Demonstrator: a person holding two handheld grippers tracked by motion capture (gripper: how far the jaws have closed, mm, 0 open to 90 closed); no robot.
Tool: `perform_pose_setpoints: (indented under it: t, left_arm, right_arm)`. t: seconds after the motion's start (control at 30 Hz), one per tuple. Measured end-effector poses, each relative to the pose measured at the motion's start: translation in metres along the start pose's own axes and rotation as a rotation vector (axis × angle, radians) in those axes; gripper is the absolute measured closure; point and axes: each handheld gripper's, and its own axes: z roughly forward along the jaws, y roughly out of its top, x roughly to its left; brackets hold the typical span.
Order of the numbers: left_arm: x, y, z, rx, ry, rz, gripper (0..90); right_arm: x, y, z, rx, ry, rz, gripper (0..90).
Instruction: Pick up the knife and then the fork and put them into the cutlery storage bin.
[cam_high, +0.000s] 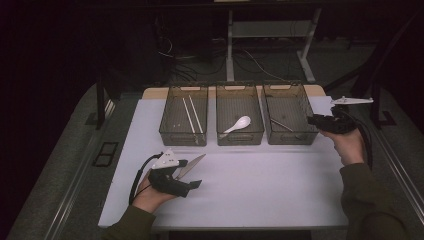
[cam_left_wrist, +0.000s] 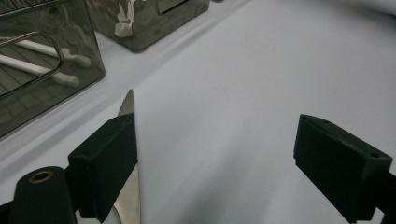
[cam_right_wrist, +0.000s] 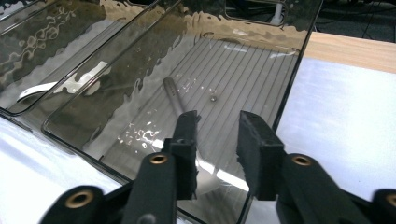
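A white table (cam_high: 260, 195) carries three smoky clear bins in a row at its far side: the left bin (cam_high: 183, 116) holds a pair of white chopsticks (cam_high: 192, 114), the middle bin (cam_high: 239, 115) a white spoon (cam_high: 237, 125), and the right bin (cam_high: 289, 114) a thin metal utensil (cam_high: 281, 124) lying on its ribbed floor. The person's left hand (cam_high: 150, 195) comes in from the bottom edge, forearm angled up and right, holding the left gripper (cam_high: 192, 172) low at the near left of the table; its jaws are spread wide, released, and a metal knife (cam_high: 192, 165) lies on the table right by one jaw, blade tip toward the bins. The right hand (cam_high: 347, 145) reaches forward with the wrist raised, holding the right gripper (cam_high: 311, 120) at the right bin's outer wall; in the right gripper view its jaws hang over that bin, parted by a narrow gap and gripping nothing, above the utensil
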Motion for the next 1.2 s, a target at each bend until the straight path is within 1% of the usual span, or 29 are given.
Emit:
perform_pose_setpoints:
  t: [0.1,0.17,0.23,0.27,0.3,0.4,0.47,0.53,0.6,0.63,0.67,0.8,0.83,0.93,0.97,1.0,1.07,1.13,1.2]
  left_arm:
    - [0.000,0.000,0.000,-0.001,0.000,-0.001,12.8]
    - [0.000,0.000,0.000,0.000,0.000,0.000,12.8]
    - [0.001,0.000,-0.001,0.000,0.000,0.002,12.8]
    - [0.001,0.000,-0.001,0.001,0.000,0.001,12.8]
    - [0.001,0.000,-0.001,0.001,0.000,0.000,12.8]
    - [0.001,0.000,-0.002,0.000,0.003,-0.001,13.1]
    - [0.001,0.000,-0.002,-0.003,0.005,0.000,13.2]
    - [0.002,0.000,-0.003,0.000,0.007,0.002,13.3]
    - [0.003,0.000,-0.003,-0.004,0.010,-0.006,13.5]
    - [0.003,0.000,-0.004,-0.001,0.012,-0.002,13.7]
    - [0.003,0.000,-0.004,-0.001,0.013,-0.005,13.9]
    - [0.006,0.000,-0.006,0.005,0.026,-0.004,15.3]
    - [0.007,0.000,-0.006,0.007,0.031,-0.005,15.7]
    - [0.010,-0.001,-0.009,0.011,0.046,-0.003,19.0]
    - [0.010,-0.001,-0.009,0.010,0.053,-0.011,20.0]
    - [0.012,-0.001,-0.010,0.017,0.058,-0.004,21.1]
    - [0.015,-0.002,-0.012,0.026,0.070,-0.009,23.8]
    - [0.018,-0.003,-0.014,0.036,0.083,-0.012,26.6]
    - [0.021,-0.005,-0.016,0.056,0.099,-0.013,30.0]
  right_arm:
    - [-0.001,0.001,-0.002,-0.014,0.017,0.017,55.5]
    - [0.001,0.001,-0.005,-0.028,0.027,0.011,50.6]
    - [0.003,0.002,-0.008,-0.043,0.053,0.007,45.4]
    - [0.005,0.002,-0.009,-0.052,0.059,0.001,40.8]
    - [0.008,0.002,-0.011,-0.056,0.060,-0.001,40.1]
    - [0.015,0.002,-0.016,-0.054,0.100,-0.018,38.2]
    - [0.021,0.001,-0.020,-0.052,0.124,-0.017,37.6]
    - [0.026,-0.001,-0.023,-0.065,0.148,-0.030,36.7]
    - [0.031,-0.004,-0.026,-0.059,0.170,-0.040,36.3]
    - [0.034,-0.006,-0.027,-0.062,0.182,-0.047,36.0]
    - [0.037,-0.008,-0.029,-0.056,0.197,-0.053,35.9]
    - [0.048,-0.018,-0.033,-0.039,0.227,-0.083,34.4]
    - [0.050,-0.021,-0.033,-0.031,0.236,-0.082,34.2]
    - [0.059,-0.030,-0.034,-0.010,0.267,-0.105,34.0]
    - [0.062,-0.033,-0.035,-0.007,0.275,-0.113,33.9]
    - [0.065,-0.036,-0.036,-0.001,0.289,-0.119,33.8]
    - [0.072,-0.041,-0.037,0.010,0.308,-0.140,33.8]
    - [0.077,-0.046,-0.038,0.018,0.326,-0.150,33.6]
    - [0.081,-0.050,-0.038,0.017,0.338,-0.164,33.0]
